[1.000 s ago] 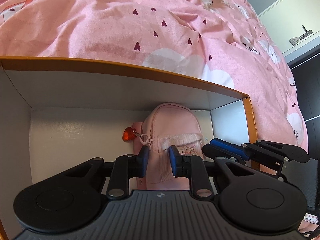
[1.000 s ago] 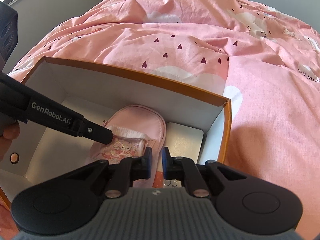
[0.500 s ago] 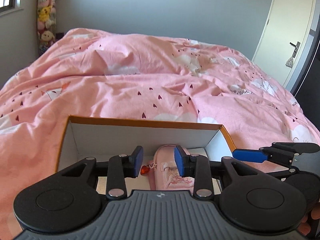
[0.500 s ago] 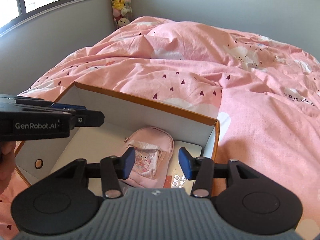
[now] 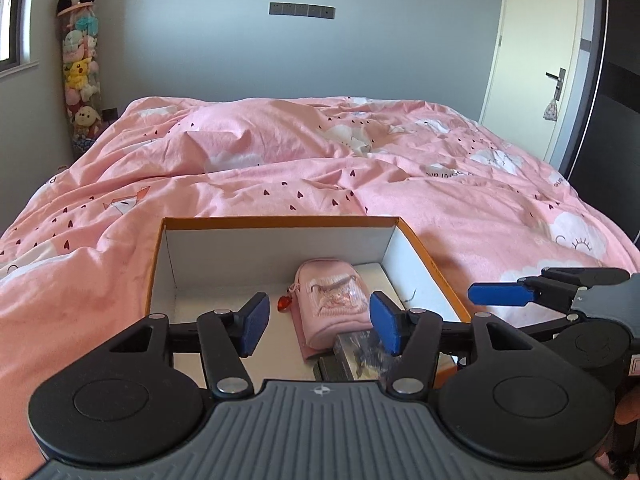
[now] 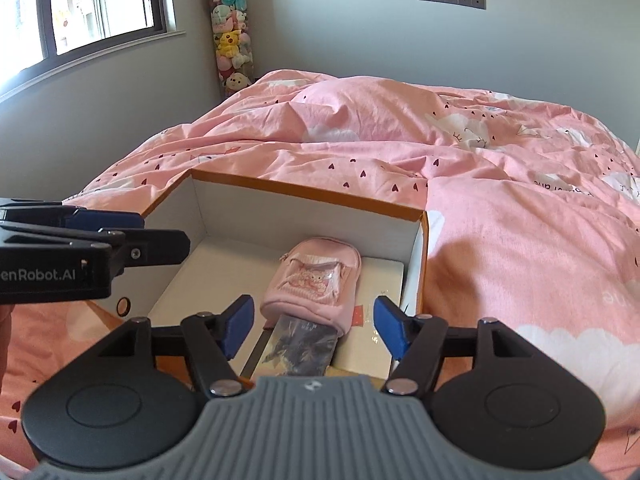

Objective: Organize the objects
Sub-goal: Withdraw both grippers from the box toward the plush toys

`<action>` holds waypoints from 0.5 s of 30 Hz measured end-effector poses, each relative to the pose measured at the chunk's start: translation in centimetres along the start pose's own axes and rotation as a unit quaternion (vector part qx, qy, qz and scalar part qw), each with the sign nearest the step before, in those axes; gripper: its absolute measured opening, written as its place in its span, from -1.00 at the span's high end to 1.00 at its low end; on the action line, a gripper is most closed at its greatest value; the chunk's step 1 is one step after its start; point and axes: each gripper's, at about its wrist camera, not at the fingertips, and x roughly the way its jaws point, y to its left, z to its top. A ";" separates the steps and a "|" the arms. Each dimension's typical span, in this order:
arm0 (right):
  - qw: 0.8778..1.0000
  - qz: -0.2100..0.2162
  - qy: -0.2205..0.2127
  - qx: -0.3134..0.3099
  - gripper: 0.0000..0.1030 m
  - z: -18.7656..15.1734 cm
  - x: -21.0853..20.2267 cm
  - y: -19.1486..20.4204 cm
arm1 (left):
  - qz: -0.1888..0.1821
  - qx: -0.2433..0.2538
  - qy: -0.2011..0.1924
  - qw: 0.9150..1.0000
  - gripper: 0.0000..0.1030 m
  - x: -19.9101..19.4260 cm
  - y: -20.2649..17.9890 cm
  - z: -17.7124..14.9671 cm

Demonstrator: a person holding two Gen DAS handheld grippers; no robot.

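Note:
A white box with an orange rim sits on the bed. Inside lies a small pink pouch with a red heart charm. It rests partly on a dark glossy pack and a white flat item. My left gripper hovers above the box's near end, its jaws opening, the pads clear of the pouch below. My right gripper hangs beside it, jaws also opening and holding nothing. Each gripper shows in the other's view: the right fingers, the left fingers.
A rumpled pink duvet covers the bed all around the box. A column of plush toys stands in the far left corner, a door is at the right, and a window is on the left wall.
Both grippers have drawn back and up out of the box and opened their jaws. The pink pouch stays lying in the box.

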 end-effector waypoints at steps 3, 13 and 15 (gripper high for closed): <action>1.000 -0.002 0.001 -0.007 -0.51 -1.3 -0.9 0.8 | 0.011 0.017 0.007 1.000 -0.34 -0.8 -0.6 -1.5; 0.998 -0.006 0.058 -0.009 -0.56 -4.4 -2.4 1.9 | -0.032 -0.015 0.087 0.996 -0.37 -1.7 0.4 -5.4; 0.997 -0.006 0.071 -0.004 -0.51 -5.0 -2.6 2.1 | -0.035 -0.018 0.094 0.995 -0.36 -1.9 0.4 -6.0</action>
